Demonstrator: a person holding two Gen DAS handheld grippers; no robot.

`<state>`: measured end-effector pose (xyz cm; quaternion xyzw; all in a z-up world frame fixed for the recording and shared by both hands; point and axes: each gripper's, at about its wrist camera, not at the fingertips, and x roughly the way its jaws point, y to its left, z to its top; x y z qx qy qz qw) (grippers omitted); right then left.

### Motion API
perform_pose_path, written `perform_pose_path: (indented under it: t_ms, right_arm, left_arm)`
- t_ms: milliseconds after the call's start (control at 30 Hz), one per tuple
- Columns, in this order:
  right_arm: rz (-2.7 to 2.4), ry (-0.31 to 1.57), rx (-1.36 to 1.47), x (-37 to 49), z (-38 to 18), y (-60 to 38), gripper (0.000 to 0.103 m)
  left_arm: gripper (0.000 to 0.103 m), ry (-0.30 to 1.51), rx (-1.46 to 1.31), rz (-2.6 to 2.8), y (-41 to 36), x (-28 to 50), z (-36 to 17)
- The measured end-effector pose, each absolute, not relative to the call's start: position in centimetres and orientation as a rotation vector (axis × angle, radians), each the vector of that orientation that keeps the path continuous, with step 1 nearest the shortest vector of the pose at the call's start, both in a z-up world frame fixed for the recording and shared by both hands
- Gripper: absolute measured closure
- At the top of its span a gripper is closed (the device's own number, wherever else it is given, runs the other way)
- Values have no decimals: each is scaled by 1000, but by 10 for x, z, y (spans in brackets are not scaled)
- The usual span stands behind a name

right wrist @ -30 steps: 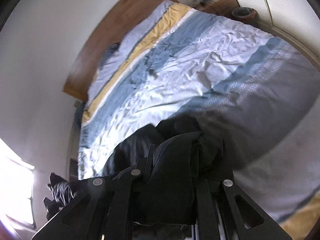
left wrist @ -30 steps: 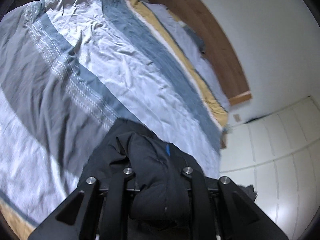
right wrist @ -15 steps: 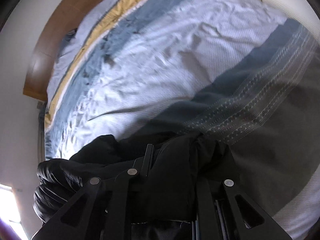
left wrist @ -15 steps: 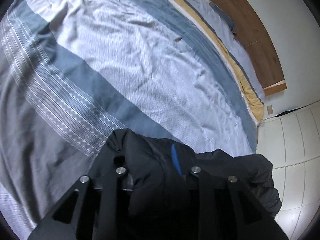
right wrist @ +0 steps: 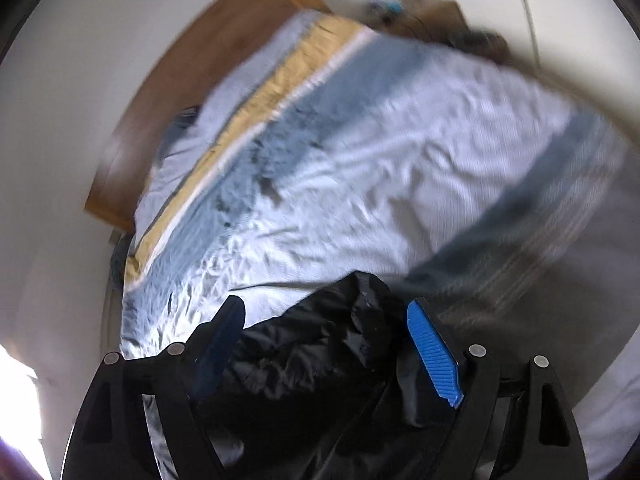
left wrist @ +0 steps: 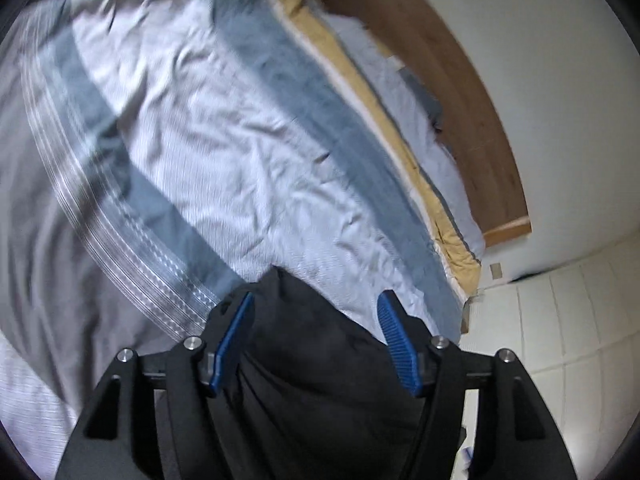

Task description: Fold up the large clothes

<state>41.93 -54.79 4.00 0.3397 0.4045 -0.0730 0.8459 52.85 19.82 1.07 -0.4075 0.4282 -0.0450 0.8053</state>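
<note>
A black padded jacket [left wrist: 316, 364] lies on the striped bed cover, right under both grippers. In the left wrist view my left gripper [left wrist: 316, 308] is open, its blue pads [left wrist: 234, 344] spread wide with the jacket between and below them. In the right wrist view my right gripper [right wrist: 326, 312] is open too, its blue pad [right wrist: 434, 354] clear of the shiny black jacket [right wrist: 312, 356] bunched between the fingers. The rest of the jacket is hidden below the grippers.
The bed cover [left wrist: 208, 152] has grey, blue, white and yellow stripes and is wrinkled. A wooden headboard [left wrist: 472, 92] stands against the white wall. White cupboard doors [left wrist: 560, 320] stand at the right. A bedside table [right wrist: 436, 12] with small items stands at the far corner.
Both grippers have opened and let go of the black jacket. Both have lifted and tilted back, so more of the bed and walls show.
</note>
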Motion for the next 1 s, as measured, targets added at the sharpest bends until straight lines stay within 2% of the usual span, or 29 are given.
perform_pose_path:
  t_ms: [200,367,600,733,867,1000]
  right_arm:
    - [3,840,431,382,62,-461,20]
    - [104,880,291,351,33,-381,21]
    - [177,896,159,342,-2,-319,22]
    - [190,921,68,383,-21,-302,22]
    - [179,934,53,439,-28,-304,22]
    - [156,973,75,495,-37,-316,22]
  left_arm:
    - [41,906,-628,-167,143,473,45]
    - [41,942,-446,-239,74,419,20]
    - [41,962,-309,-340,-5,370,-17]
    - [41,953,-159,-392,-47,393,-24]
    - [41,981,-47,-399,-82,451,-24]
    - [34,1037,11,-387,-107,512,-30]
